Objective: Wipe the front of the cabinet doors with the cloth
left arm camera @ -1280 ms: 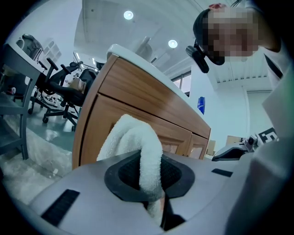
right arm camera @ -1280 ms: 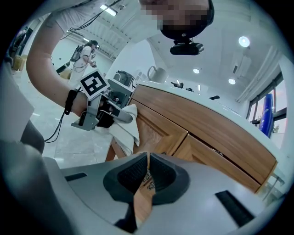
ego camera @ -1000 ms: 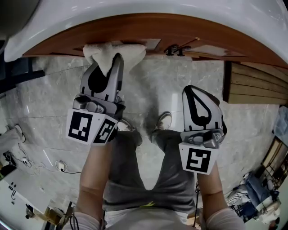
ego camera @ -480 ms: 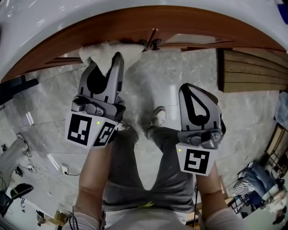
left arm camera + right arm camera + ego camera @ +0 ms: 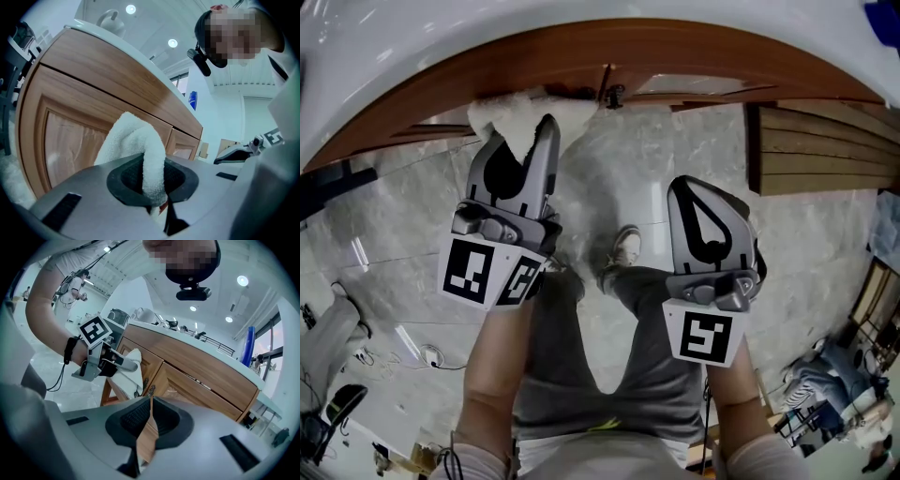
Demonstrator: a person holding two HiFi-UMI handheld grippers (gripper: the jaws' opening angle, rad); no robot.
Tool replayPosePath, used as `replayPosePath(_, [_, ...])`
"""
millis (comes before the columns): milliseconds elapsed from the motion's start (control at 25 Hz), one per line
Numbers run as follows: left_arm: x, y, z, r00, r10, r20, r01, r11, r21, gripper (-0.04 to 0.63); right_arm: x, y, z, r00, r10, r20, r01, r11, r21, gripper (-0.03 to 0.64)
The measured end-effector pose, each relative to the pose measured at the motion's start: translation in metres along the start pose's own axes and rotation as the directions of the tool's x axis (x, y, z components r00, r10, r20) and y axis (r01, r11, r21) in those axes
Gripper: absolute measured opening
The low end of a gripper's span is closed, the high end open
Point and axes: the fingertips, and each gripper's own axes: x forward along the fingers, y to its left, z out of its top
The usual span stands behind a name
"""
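Head view: the left gripper (image 5: 542, 127) is clamping the cloth (image 5: 514, 114) at its tips. The cloth is bunching beyond them against the cabinet door (image 5: 581, 56), just left of the handles (image 5: 612, 94). The right gripper (image 5: 692, 187) is hovering nearer the person, apart from the door.

Left gripper view: the jaws are pinching a fold of cloth, which is arching up and forward toward the door panel.

Right gripper view: its jaws are sitting together with nothing between them, pointing at the doors.
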Motion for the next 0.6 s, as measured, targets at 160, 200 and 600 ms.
replayPosePath(160, [-0.026, 0.009, 0.009, 0.999, 0.030, -0.013, -0.030, 0.999, -0.011, 0.058, 0.000, 0.013, 0.026, 0.999, 0.037, 0.011, -0.037, 0.999, -0.004, 0.044])
replayPosePath(200, [-0.033, 0.012, 0.013, 0.999, 0.036, -0.016, -0.036, 0.999, -0.012, 0.058, 0.000, 0.017, 0.034, 0.999, 0.046, 0.016, -0.046, 0.999, -0.006, 0.044])
replayPosePath(600, [-0.115, 0.075, 0.044, 0.984, 0.177, -0.029, -0.176, 0.984, 0.020, 0.058, 0.015, 0.061, 0.103, 0.987, 0.138, 0.083, -0.132, 0.989, -0.072, 0.044])
